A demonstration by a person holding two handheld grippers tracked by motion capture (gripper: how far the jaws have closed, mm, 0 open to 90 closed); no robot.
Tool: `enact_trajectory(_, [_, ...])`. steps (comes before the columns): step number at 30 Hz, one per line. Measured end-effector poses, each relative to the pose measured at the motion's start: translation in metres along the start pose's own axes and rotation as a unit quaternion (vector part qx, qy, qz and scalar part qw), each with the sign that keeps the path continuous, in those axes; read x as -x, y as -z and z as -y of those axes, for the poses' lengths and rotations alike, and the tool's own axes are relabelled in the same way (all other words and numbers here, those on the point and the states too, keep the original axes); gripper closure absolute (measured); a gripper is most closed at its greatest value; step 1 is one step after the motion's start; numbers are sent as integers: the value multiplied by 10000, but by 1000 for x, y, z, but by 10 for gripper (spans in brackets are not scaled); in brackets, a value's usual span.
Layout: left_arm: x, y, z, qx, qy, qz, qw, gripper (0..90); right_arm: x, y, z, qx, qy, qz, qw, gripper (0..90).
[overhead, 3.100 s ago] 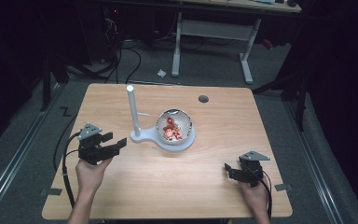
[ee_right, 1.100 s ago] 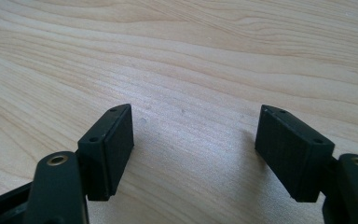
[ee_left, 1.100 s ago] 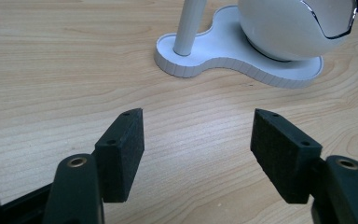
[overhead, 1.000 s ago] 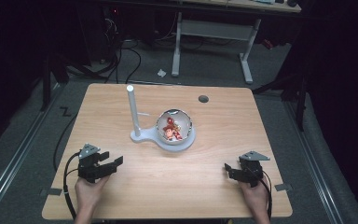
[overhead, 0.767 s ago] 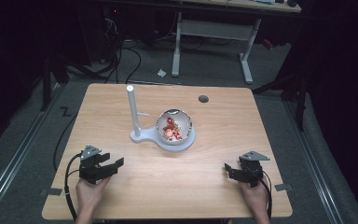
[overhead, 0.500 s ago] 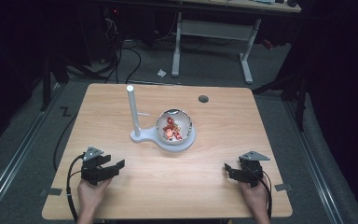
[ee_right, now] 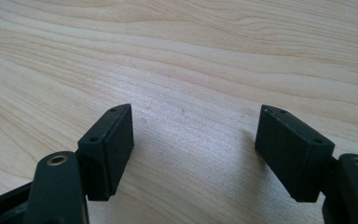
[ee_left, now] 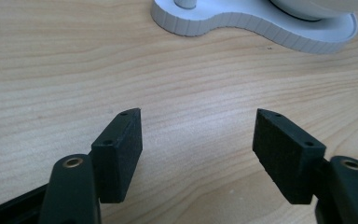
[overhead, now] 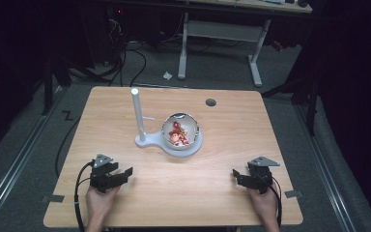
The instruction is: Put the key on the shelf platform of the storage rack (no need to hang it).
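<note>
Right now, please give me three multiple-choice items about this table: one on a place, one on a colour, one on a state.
1. Where does the white post stand on the white base?
A. left of the bowl
B. right of the bowl
C. inside the bowl

2. What colour are most of the small pieces in the bowl?
A. blue
B. red
C. green

3. How are the jaws of the left gripper?
A. shut on the post
B. shut on the bowl
C. open, with nothing between them

Key: 1 A, the high view shows the post left of the bowl; 2 B, the contents look red; 3 C, the left gripper view shows bare table between the pads.
</note>
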State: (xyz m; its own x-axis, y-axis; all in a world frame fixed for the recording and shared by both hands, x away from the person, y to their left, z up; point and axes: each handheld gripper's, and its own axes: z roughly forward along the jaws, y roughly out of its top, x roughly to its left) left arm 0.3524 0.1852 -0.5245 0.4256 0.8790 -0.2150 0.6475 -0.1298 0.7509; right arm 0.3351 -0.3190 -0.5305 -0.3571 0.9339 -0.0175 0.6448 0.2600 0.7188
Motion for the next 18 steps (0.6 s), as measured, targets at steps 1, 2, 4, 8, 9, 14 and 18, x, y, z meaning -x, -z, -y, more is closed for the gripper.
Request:
enact_trajectory(1, [0,-1,0,32,12,-10,10000,342,0,0,0,4,-2,2,10000,282])
enact_trajectory(2, [1,-2,-1,44,-26,-61,10000,344,0,0,0,5,9,-3,10000,282])
enact_trajectory(4, [3,-4,-1,41,-95,-134,9999,345,0,0,0,1,0,0,10000,282])
enact_trajectory(8, [4,-10,-2,-10,-205,-233,9995,345,0,0,0,6,11,-3,10000,282])
enact_trajectory(9, [5,-12,-2,-19,-211,-246,9995,346,0,0,0,0,-4,-1,10000,282])
enact_trajectory(14, [7,-18,-2,-118,-319,-338,9988,345,0,0,0,3,-5,-1,10000,282])
enact_trajectory(18, [7,-20,-2,-119,-297,-369,9988,345,0,0,0,2,-5,-1,10000,282])
